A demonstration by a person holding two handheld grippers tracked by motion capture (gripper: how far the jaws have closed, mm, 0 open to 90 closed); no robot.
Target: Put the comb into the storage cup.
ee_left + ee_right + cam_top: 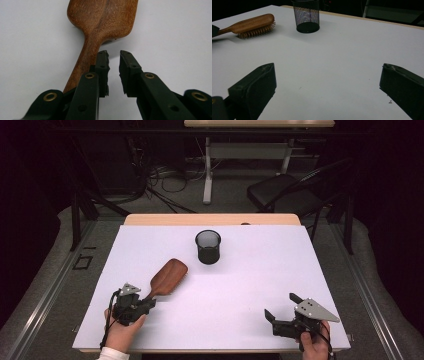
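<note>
A wooden hairbrush lies bristles down on the white table top, its handle pointing toward the front left. My left gripper sits at the handle's end. In the left gripper view the jaws stand a narrow gap apart with nothing between them. The brush handle runs along the outside of the left jaw. My right gripper rests at the front right, open wide over bare table. From there the brush shows at the far left.
A black mesh pen cup stands upright at the middle back of the table, beside the brush head in the right gripper view. A dark chair and a desk frame stand on the floor beyond the table's far edge.
</note>
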